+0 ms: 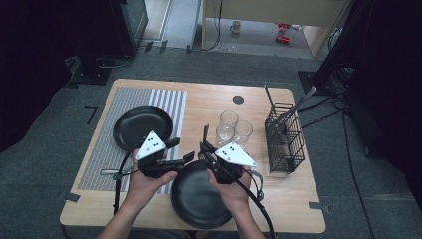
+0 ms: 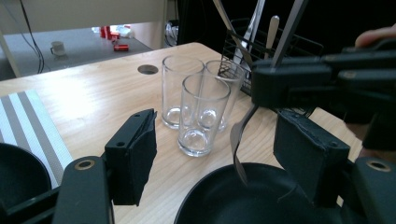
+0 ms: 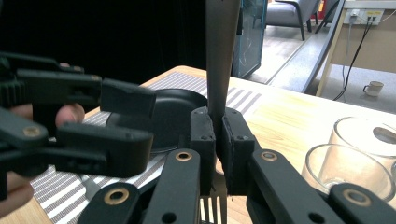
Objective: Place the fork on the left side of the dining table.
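On your far left, a grey-and-white striped placemat (image 1: pixel 127 129) covers the left part of the light wooden table (image 1: pixel 278 194), and a round black plate (image 1: pixel 142 125) sits on it toward the back. Just in front of that plate, your left hand (image 1: pixel 147 181) holds the left gripper (image 1: pixel 185 151) low over the mat's near edge, its jaws pointing right. In the left gripper view its two black pads stand well apart with nothing between them, framing the glasses and the plate rim beyond.

At the table's near middle lies a second round black plate (image 1: pixel 199 199), partly under your right hand (image 1: pixel 231 186). The right gripper (image 1: pixel 205 147) hangs over this plate's far rim, jaws clamped together on the handle of a silver metal fork (image 2: pixel 239 140). The right gripper view shows the handle rising straight up from between the pads, with the tines pointing down below them. In the left gripper view the fork's tines reach to just over the plate's rim; whether they touch it, you cannot tell.

Behind and just right of the grippers stand three clear drinking glasses (image 1: pixel 234 130), upright and bunched close together. Farther right, near the table's edge, a black wire cutlery basket (image 1: pixel 284 139) holds several upright metal utensils (image 1: pixel 298 107).
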Demonstrator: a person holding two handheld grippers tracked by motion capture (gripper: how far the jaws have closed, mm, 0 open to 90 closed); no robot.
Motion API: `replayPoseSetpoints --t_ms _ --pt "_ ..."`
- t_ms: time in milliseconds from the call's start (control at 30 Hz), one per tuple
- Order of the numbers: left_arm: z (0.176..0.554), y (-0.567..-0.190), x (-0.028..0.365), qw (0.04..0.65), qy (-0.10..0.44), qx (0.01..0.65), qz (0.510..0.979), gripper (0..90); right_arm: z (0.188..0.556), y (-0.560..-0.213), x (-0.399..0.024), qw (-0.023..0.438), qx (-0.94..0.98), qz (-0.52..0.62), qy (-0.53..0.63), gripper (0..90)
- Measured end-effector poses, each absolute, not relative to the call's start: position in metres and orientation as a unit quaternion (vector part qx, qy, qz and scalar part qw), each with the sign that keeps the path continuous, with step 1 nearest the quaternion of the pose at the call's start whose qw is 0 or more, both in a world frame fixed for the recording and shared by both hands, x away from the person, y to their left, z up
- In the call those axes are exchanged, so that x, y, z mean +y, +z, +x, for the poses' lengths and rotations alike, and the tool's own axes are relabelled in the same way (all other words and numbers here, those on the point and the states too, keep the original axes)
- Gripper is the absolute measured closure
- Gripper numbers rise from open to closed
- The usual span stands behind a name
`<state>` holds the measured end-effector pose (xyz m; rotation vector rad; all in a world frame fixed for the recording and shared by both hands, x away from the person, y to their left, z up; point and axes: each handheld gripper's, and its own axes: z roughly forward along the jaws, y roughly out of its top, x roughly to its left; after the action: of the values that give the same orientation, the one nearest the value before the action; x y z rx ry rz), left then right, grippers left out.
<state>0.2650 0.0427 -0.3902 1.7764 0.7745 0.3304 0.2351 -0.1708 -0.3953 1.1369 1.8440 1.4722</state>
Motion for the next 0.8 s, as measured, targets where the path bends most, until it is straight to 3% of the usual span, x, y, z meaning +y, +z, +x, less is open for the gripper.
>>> replayPoseSetpoints --t_ms 800 --pt "0.267 -0.355 0.028 0.571 0.160 0.308 0.744 33.1 0.232 -0.402 -0.161 0.249 0.690 0.411 0.541 85.4"
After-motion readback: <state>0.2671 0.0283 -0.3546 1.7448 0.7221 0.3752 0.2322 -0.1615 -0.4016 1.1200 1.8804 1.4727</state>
